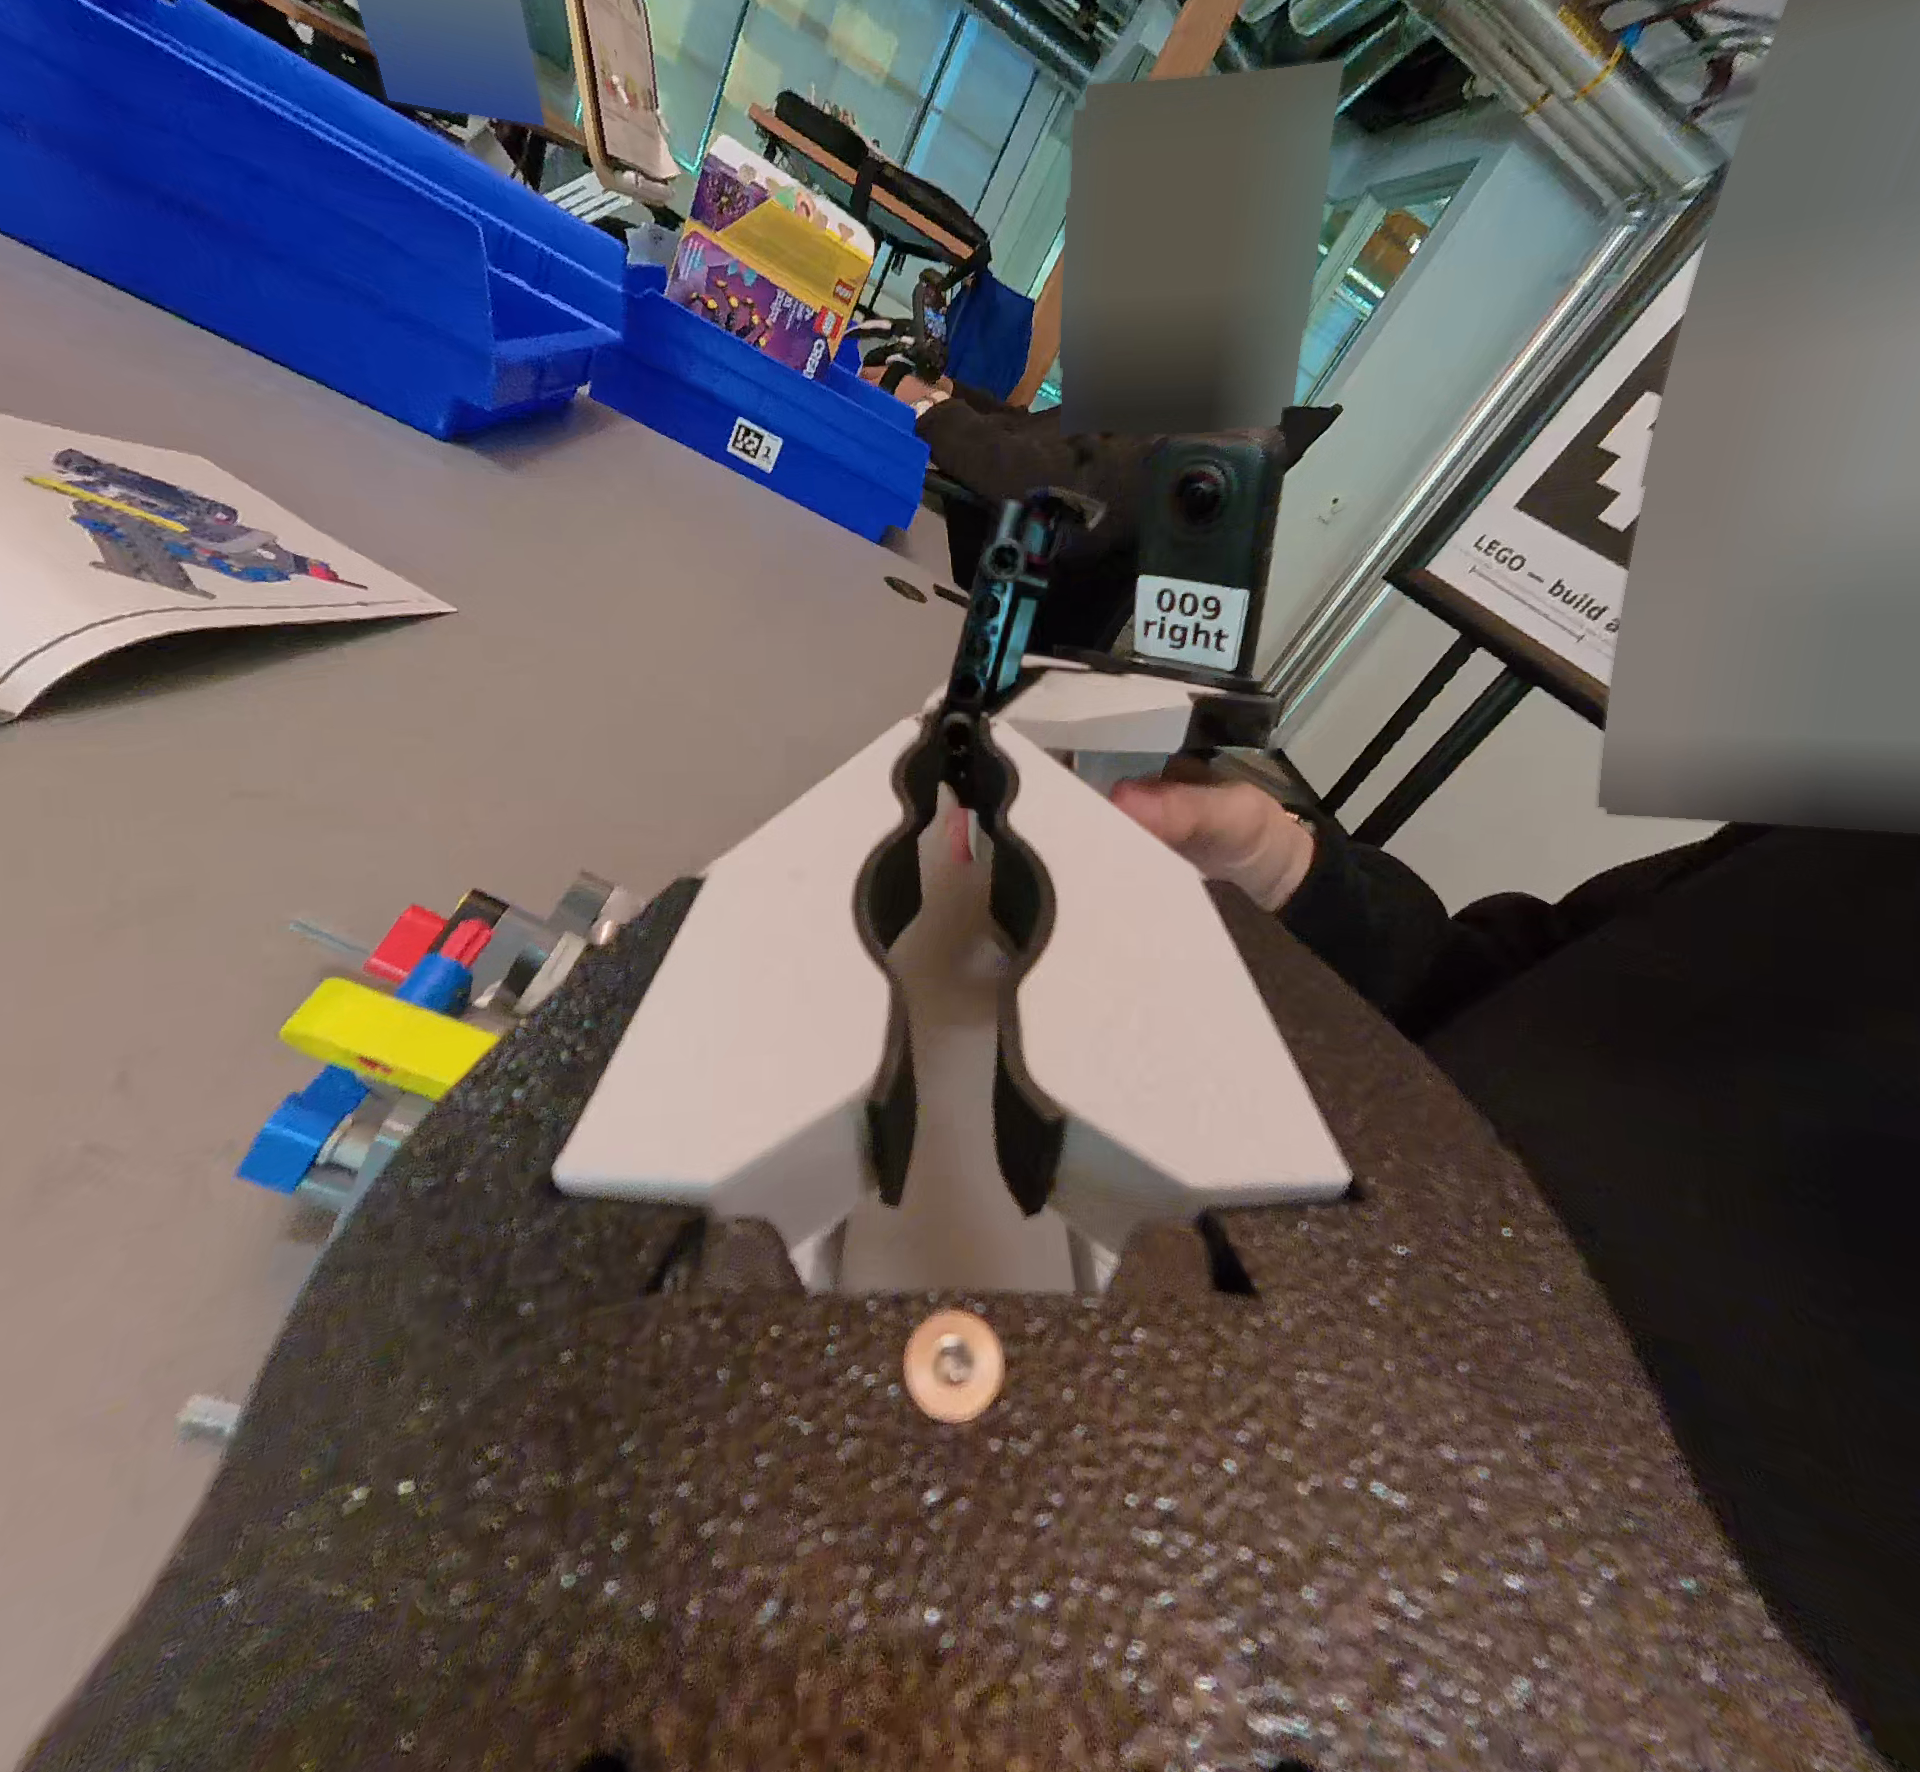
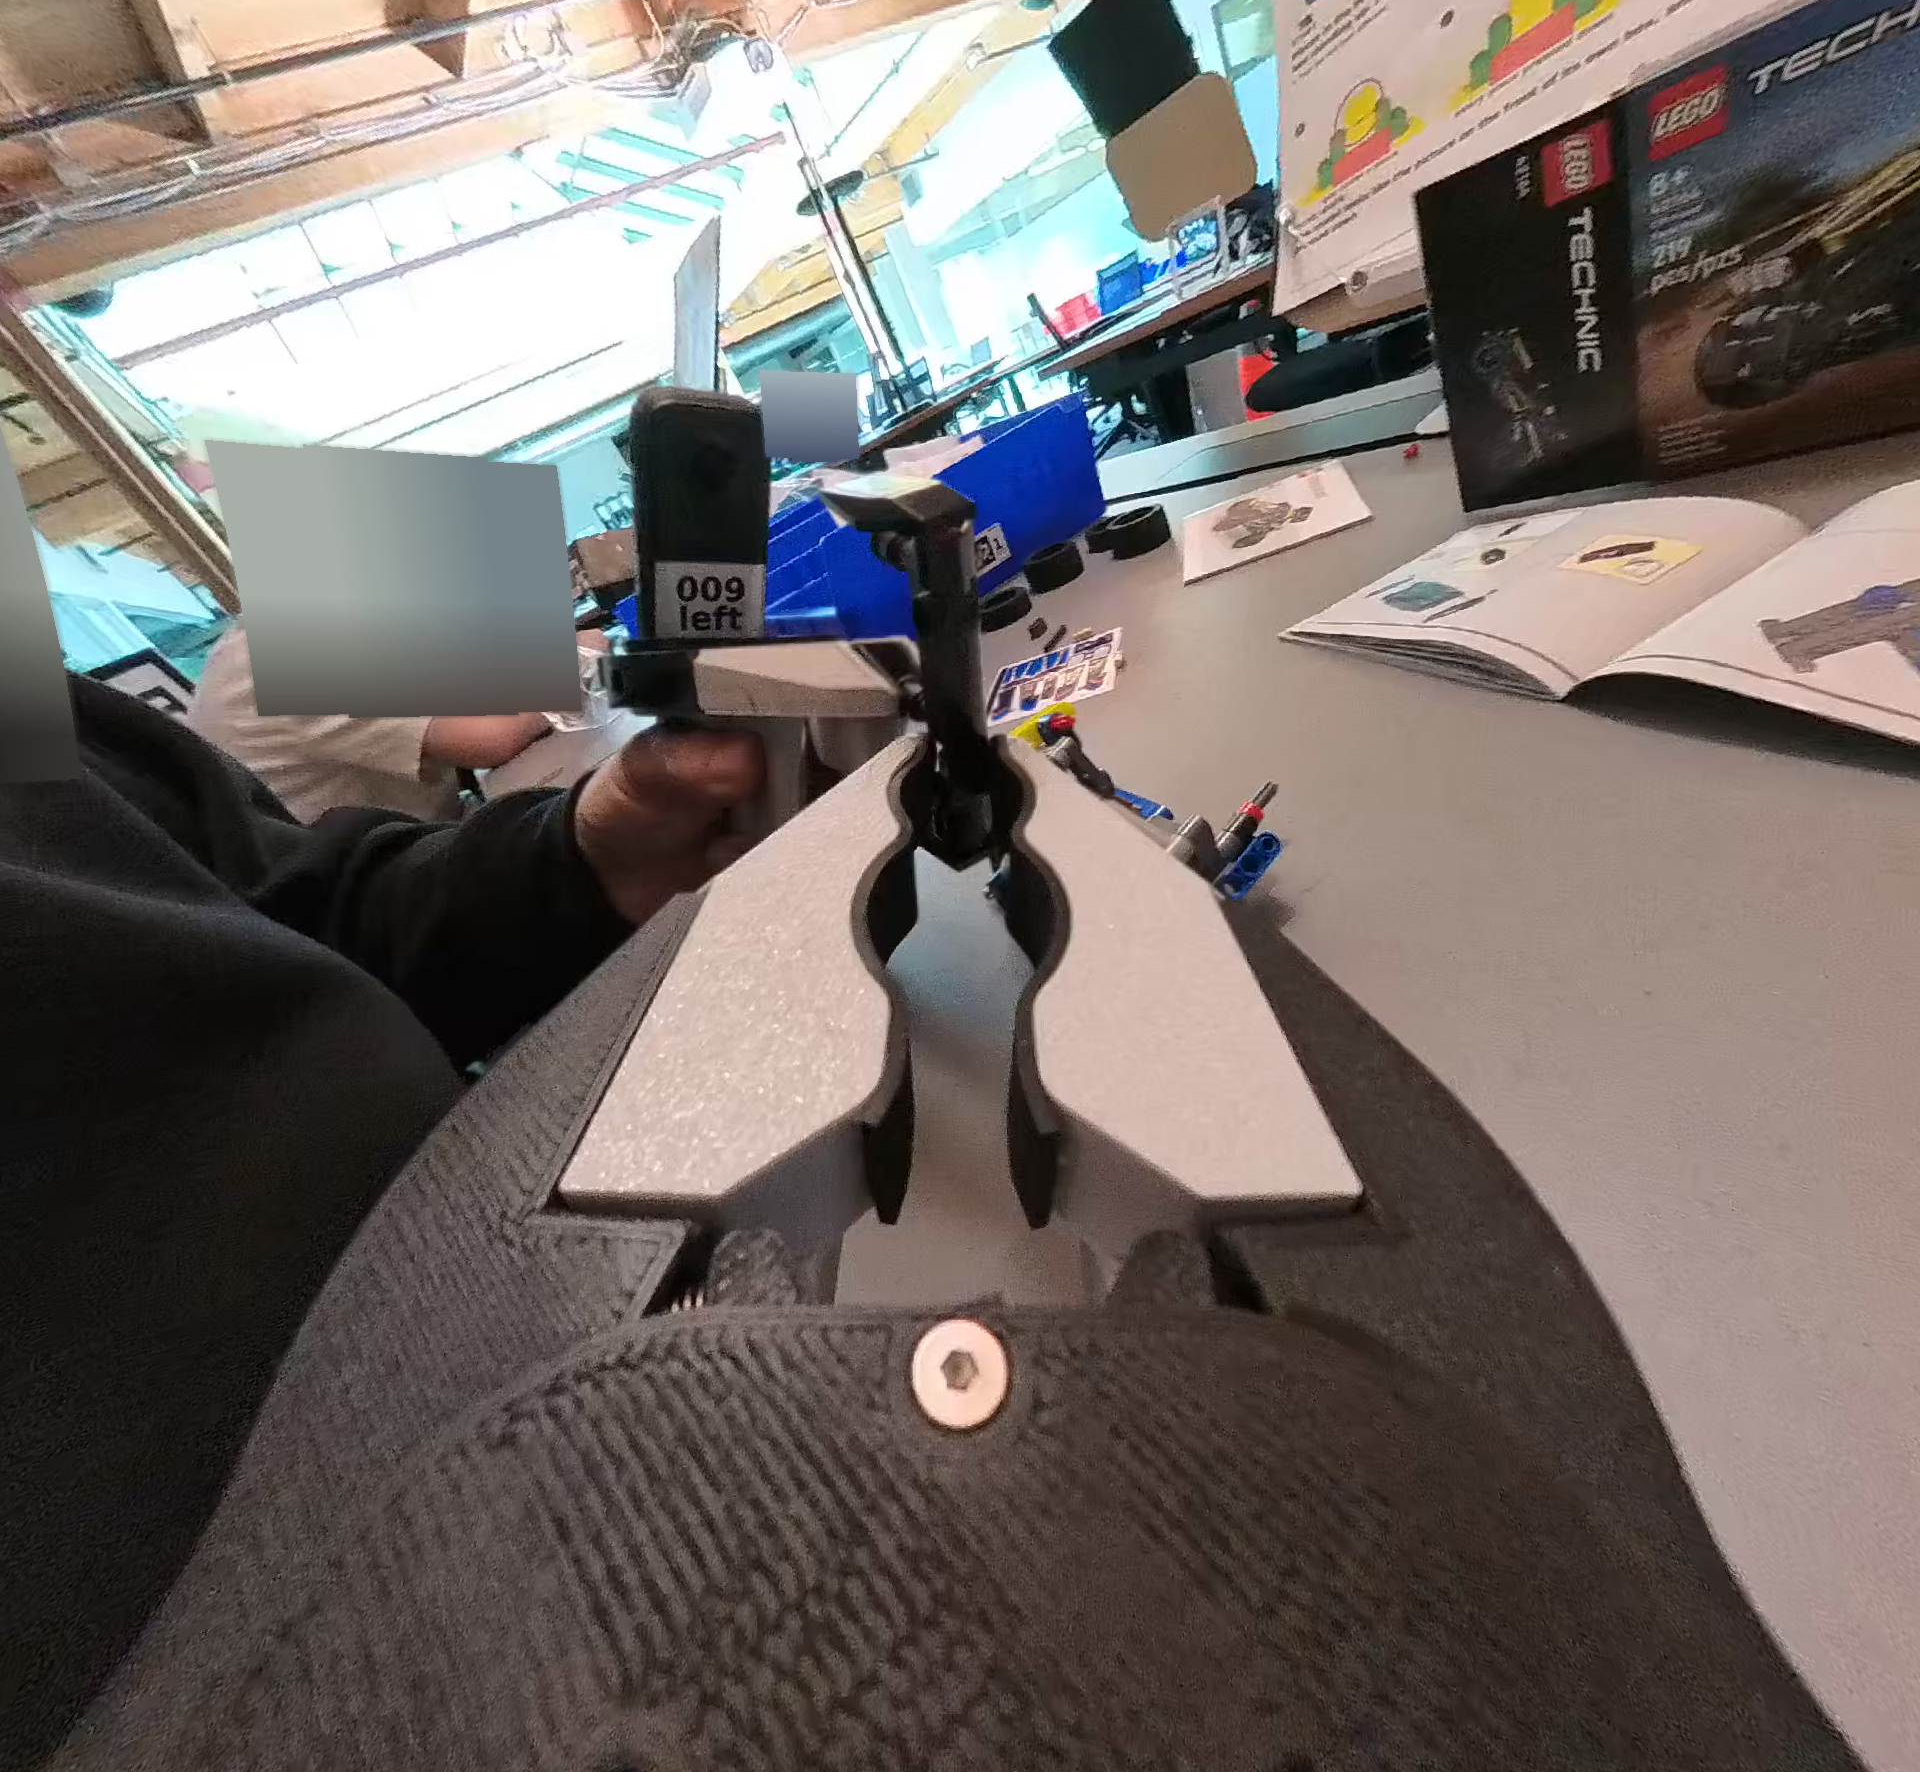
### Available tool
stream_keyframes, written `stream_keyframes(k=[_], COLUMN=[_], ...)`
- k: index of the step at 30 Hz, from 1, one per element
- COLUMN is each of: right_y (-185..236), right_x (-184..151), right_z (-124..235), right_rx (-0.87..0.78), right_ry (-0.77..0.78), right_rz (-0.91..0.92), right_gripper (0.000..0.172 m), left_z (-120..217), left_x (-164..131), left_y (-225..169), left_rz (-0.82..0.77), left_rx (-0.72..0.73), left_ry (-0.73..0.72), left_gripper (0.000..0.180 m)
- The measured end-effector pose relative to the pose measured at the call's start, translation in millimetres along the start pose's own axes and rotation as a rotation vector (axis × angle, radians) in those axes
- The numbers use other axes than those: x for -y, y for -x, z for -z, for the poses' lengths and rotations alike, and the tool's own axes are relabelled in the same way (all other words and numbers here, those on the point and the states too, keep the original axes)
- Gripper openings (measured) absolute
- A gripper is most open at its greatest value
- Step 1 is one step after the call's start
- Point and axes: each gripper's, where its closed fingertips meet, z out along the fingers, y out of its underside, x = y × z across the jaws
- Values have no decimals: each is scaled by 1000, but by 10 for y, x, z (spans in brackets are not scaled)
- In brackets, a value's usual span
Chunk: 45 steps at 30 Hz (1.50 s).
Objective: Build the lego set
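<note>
In the left wrist view my left gripper (image 1: 961, 746) is shut on the lower end of a black holed beam (image 1: 1003, 610) that stands up from its fingertips above the grey table (image 1: 623, 631). The right gripper's white finger (image 1: 1101, 699) reaches the same spot from the right, held by a hand (image 1: 1216, 834). In the right wrist view my right gripper (image 2: 961, 797) is shut on the black beam (image 2: 945, 621), which carries a flat black piece (image 2: 899, 501) on top. The left gripper's finger (image 2: 800, 673) meets the beam from the left.
Blue bins (image 1: 312, 195) and a colourful box (image 1: 769, 268) stand at the back. An instruction sheet (image 1: 156, 559) and loose yellow, red and blue pieces (image 1: 384, 1031) lie on the left. An open booklet (image 2: 1621, 600), black box (image 2: 1683, 299), sticker sheet (image 2: 1060, 673) and tyres (image 2: 1127, 527) lie to the right. The grippers are tip to tip, or close to it.
</note>
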Motion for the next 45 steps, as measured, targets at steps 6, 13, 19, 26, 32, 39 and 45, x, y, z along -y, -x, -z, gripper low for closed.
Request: stream_keyframes(k=[6, 13, 19, 26, 32, 39, 45], right_y=[-115, -129, -123, -78, -83, -62, -94], right_x=[-48, -185, -284, -338, -285, -238, -353], right_z=[1, -2, 13, -15, -17, 45, 81], right_rx=[-89, -84, -57, -35, -21, 37, -86], right_ry=[10, 83, 156, 163, 145, 178, 345], right_rz=[0, -26, -58, -147, -154, -74, 224], right_gripper=[7, 7, 7, 7, 8, 8, 22], left_z=[0, 37, 58, 112, 84, 48, 147], left_x=[-173, -304, -442, -443, -397, -325, -438], left_y=[99, 147, 187, 171, 150, 98, 94], left_rz=[73, -79, -316, -377, -382, -238, -205], left_rx=[28, 57, 139, 184, 178, 134, 117], left_ry=[90, 209, 326, 318, 283, 229, 308], left_gripper=[4, 4, 4, 2, 2, 3, 3])
